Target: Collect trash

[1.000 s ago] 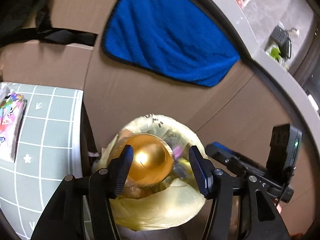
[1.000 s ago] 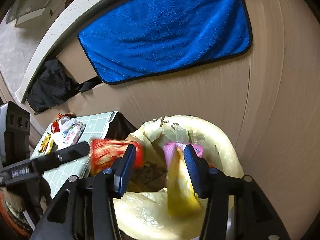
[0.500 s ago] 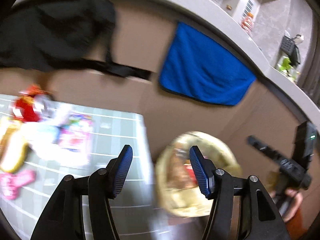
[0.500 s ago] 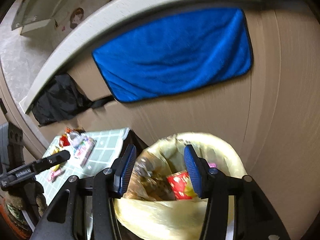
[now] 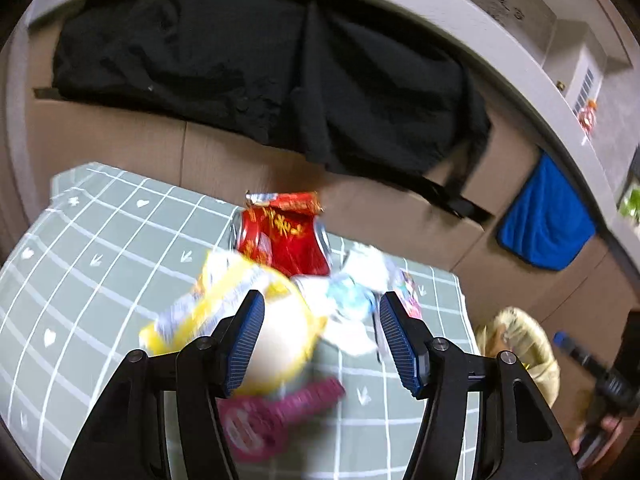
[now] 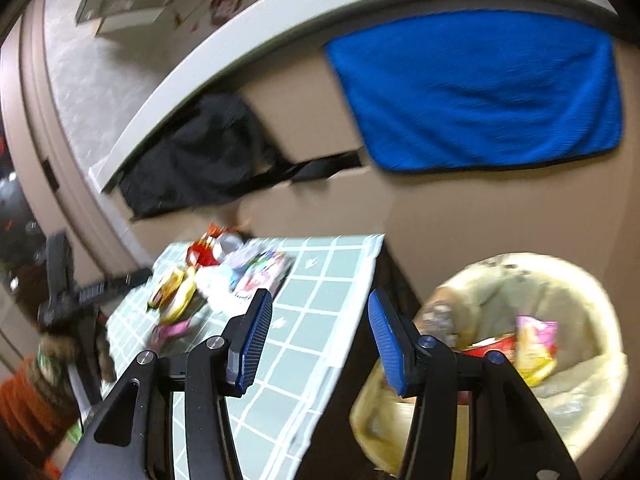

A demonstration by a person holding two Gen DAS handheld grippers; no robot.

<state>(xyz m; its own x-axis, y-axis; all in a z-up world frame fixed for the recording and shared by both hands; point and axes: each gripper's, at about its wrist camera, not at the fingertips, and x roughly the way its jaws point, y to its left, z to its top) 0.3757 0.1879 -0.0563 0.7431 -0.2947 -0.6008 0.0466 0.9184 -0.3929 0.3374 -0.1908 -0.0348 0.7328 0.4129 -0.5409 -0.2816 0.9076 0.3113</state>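
The trash lies heaped ahead of your left gripper (image 5: 322, 338): a crinkled yellow wrapper (image 5: 224, 304) just past its left finger, a glossy red foil packet (image 5: 286, 236) farther out, crumpled white paper (image 5: 352, 292) toward its right finger, and a flat pink wrapper (image 5: 276, 412) below between the arms. All rest on a soft grey-green gridded mat (image 5: 92, 264). That gripper's jaws have just been opening and stand spread, nothing between them. Your right gripper (image 6: 318, 334) is spread too, empty, with the round bin in its thin yellowish liner (image 6: 580, 280) to its right, wrappers inside. Beyond hang a plush blue towel (image 6: 480, 96) and a limp black cloth (image 5: 260, 72).
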